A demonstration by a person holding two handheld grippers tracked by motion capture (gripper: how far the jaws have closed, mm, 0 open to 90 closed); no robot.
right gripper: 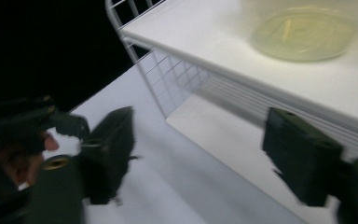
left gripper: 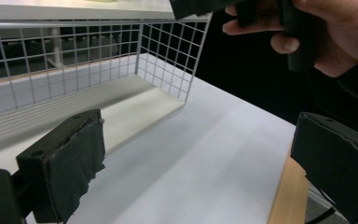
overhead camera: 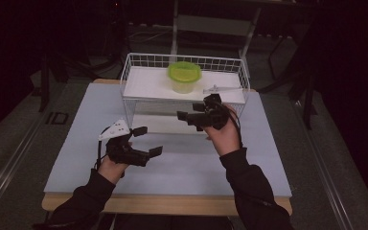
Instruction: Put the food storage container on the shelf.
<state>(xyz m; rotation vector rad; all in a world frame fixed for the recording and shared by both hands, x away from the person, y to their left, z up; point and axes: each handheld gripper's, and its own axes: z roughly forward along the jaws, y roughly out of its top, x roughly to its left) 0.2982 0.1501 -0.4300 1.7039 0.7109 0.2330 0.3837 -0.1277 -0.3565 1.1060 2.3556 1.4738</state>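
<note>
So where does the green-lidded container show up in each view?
High view: the green-lidded container stands on the top shelf of the white wire rack, upper centre.
Left gripper view: only a pale sliver at the top edge, too little to tell for sure.
Right gripper view: blurred, at upper right, on the shelf.
Shared landmark: the rack's wire mesh side.

Your table top (overhead camera: 182,158) looks matt, smooth and pale, with a bare wood edge (overhead camera: 172,203) along the near side. The rack (overhead camera: 136,62) at the far side is thin white-coated metal wire, its shelf (overhead camera: 143,84) smooth and matt. The container (overhead camera: 184,76) on it looks like translucent plastic under a glossy green lid. Your left gripper (left gripper: 196,158) pads (left gripper: 81,163) are rough, frayed black foam.
</note>
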